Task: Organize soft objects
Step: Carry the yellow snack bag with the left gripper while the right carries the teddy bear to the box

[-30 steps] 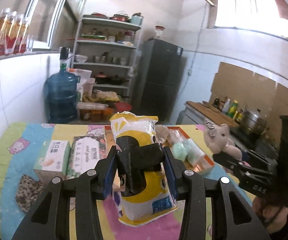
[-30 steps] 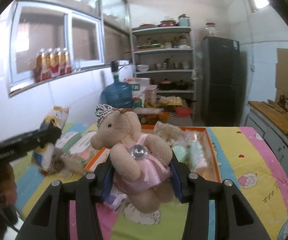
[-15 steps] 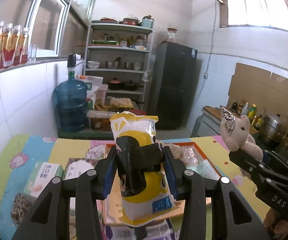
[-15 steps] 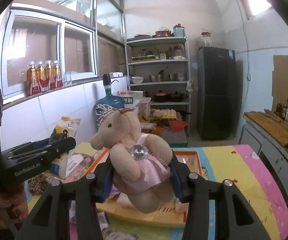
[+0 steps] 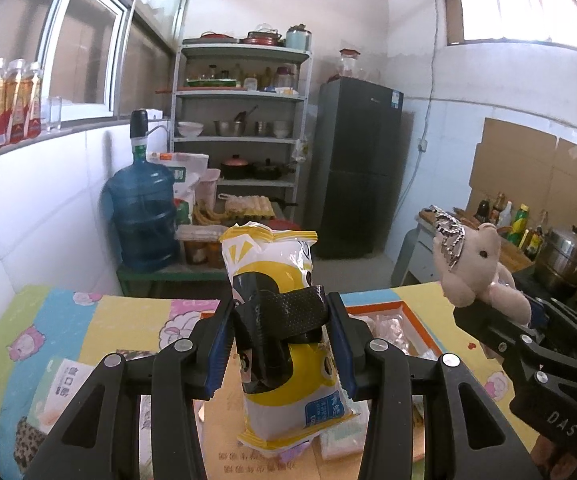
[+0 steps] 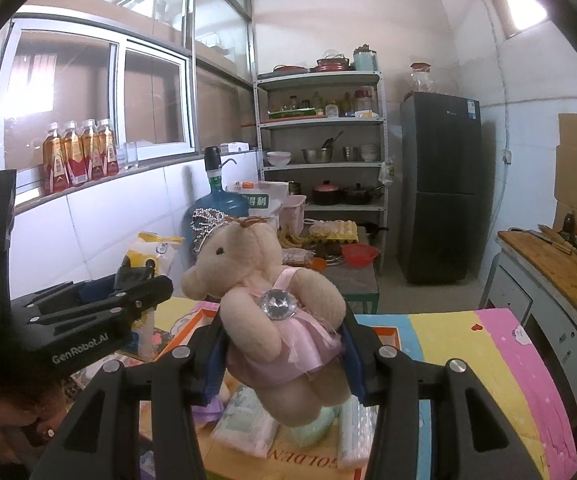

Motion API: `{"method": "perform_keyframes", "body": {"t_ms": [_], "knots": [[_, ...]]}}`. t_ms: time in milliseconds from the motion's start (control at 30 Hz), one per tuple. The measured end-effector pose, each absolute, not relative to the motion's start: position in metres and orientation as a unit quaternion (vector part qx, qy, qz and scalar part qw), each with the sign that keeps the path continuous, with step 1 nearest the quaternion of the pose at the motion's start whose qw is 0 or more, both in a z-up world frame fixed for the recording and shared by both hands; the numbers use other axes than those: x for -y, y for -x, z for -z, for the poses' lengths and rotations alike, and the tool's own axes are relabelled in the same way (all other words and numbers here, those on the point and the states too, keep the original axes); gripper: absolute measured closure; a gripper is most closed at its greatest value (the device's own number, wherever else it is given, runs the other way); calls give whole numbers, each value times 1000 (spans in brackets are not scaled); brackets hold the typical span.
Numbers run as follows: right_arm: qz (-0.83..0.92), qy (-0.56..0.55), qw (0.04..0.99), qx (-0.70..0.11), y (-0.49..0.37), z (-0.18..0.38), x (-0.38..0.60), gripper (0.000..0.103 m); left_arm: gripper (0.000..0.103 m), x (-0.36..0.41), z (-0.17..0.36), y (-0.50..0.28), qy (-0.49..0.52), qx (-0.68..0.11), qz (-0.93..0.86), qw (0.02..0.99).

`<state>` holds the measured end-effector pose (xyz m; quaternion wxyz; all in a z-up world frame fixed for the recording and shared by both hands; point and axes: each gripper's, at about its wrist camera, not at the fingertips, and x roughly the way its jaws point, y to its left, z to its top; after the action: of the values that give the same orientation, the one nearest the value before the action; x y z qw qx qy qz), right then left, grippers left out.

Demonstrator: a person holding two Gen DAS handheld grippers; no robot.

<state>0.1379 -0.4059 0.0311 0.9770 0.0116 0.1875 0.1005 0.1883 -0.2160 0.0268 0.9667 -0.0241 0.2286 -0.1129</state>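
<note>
My left gripper [image 5: 282,344] is shut on a yellow and white snack bag [image 5: 288,408] and holds it upright, high above an orange-rimmed tray [image 5: 416,320]. My right gripper [image 6: 284,344] is shut on a beige teddy bear in a pink dress [image 6: 276,304] with a silver crown, held above the same tray [image 6: 192,320]. The bear [image 5: 476,264] and the right gripper [image 5: 528,332] also show at the right of the left wrist view. The bag [image 6: 148,252] and the left gripper [image 6: 144,280] show at the left of the right wrist view.
The tray holds soft packets [image 6: 248,420]. Tissue packs [image 5: 64,392] lie on the colourful tablecloth [image 5: 68,328] at the left. Beyond the table stand a blue water jug [image 5: 144,220], a metal shelf rack [image 5: 240,140] and a dark fridge [image 5: 356,168]. A counter with bottles [image 6: 560,264] is at the right.
Both grippers have risen with their loads; the table and tray have dropped lower in both views. The bear now sits higher at the right of the left wrist view.
</note>
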Motion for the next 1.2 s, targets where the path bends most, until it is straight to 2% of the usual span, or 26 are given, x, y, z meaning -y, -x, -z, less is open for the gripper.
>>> {"method": "perform_keyframes", "body": {"t_ms": [567,800,1200], "knots": [[-119,-16,966,-230,-206,-7,403,54,58,211,-12,-263,55,-276,91,955],[-119,-10,952,-282,-228,24,398,54,58,216,8,-285,57,-307,100,945],[-111,12,939,-324,-247,47,388,54,58,221,41,-308,54,-362,106,925]]}}
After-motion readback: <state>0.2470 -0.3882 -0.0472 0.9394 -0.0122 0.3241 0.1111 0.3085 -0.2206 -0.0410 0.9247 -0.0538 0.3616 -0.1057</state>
